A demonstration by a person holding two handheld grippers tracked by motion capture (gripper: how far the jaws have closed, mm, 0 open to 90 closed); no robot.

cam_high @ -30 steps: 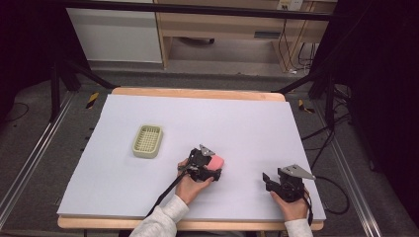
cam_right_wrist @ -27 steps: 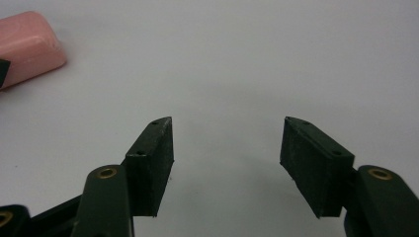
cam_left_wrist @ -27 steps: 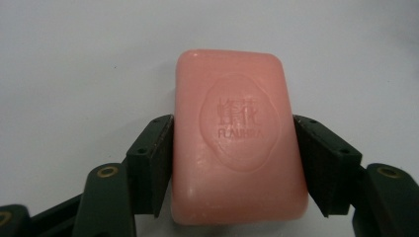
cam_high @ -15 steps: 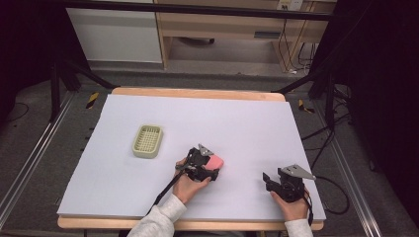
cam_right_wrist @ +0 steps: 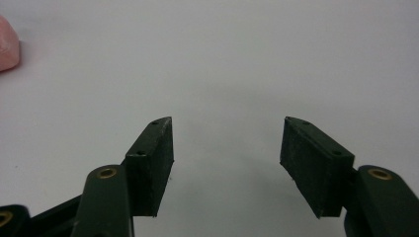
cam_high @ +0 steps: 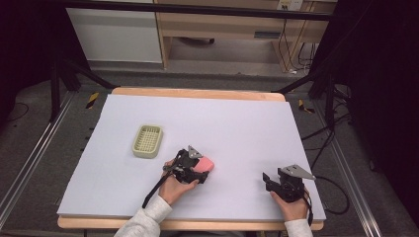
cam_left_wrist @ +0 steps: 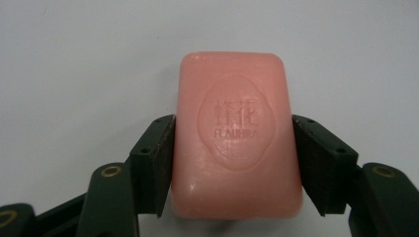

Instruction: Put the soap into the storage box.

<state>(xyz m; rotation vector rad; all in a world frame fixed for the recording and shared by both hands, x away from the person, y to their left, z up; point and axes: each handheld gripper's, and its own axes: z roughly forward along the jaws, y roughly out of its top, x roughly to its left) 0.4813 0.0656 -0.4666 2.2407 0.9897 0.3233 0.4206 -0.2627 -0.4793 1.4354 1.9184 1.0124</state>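
Note:
A pink soap bar (cam_left_wrist: 237, 138) with an embossed stamp lies flat between the black pads of my left gripper (cam_left_wrist: 232, 118), which press on both its long sides. In the high view that left gripper (cam_high: 201, 169) holds the soap bar (cam_high: 207, 164) low over the white table sheet, near the front middle. My right gripper (cam_high: 269, 180) rests at the front right, pointing left. Its jaws (cam_right_wrist: 227, 121) stand apart with nothing between them. A corner of the soap bar (cam_right_wrist: 7, 44) shows at the far left of the right gripper view.
A pale green slotted soap dish (cam_high: 147, 140) stands on the white sheet (cam_high: 232, 118), left of and a little beyond the left gripper. The wooden table edge (cam_high: 197, 93) runs along the back. Metal rails and cables lie on the floor at both sides.
My left gripper has shifted slightly left with the soap bar in it, toward the dish. The right gripper has not moved.

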